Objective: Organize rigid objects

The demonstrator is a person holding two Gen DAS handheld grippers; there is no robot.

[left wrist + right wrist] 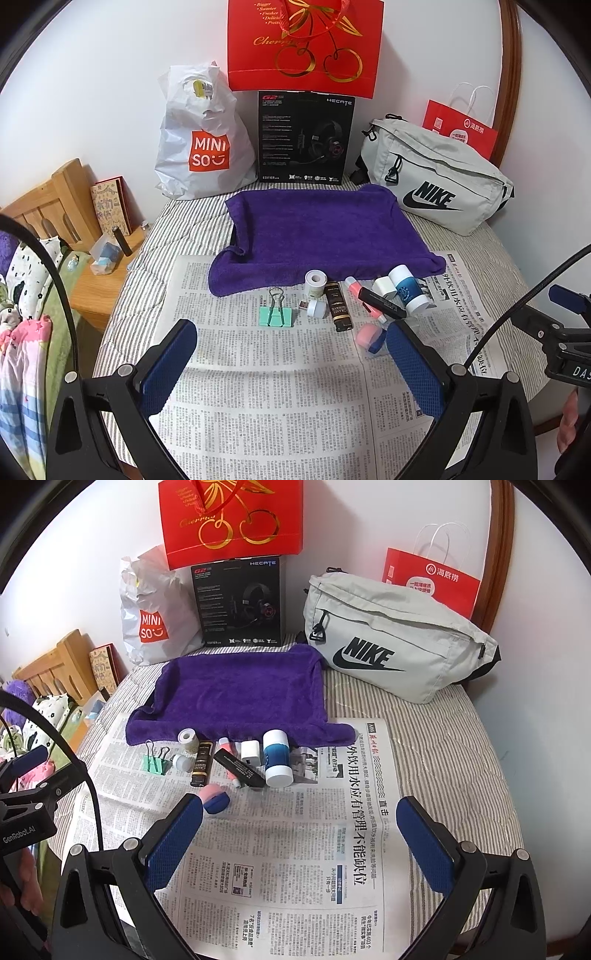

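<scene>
Small rigid items lie in a cluster on a newspaper (266,387) just in front of a purple towel (317,229): a green binder clip (276,314), a white tape roll (314,281), a dark lighter (339,306), a black flat stick (382,302), a white-and-blue bottle (406,290), a pink-and-blue piece (371,338). The same cluster shows in the right wrist view, with the bottle (276,757) and clip (157,762). My left gripper (291,343) is open and empty, short of the clip. My right gripper (301,819) is open and empty, short of the bottle.
Behind the towel stand a Miniso bag (201,136), a black headset box (304,136), a red gift bag (304,44) and a grey Nike bag (436,177). A wooden bedside table (99,280) with small things is at the left. The bed edge curves on both sides.
</scene>
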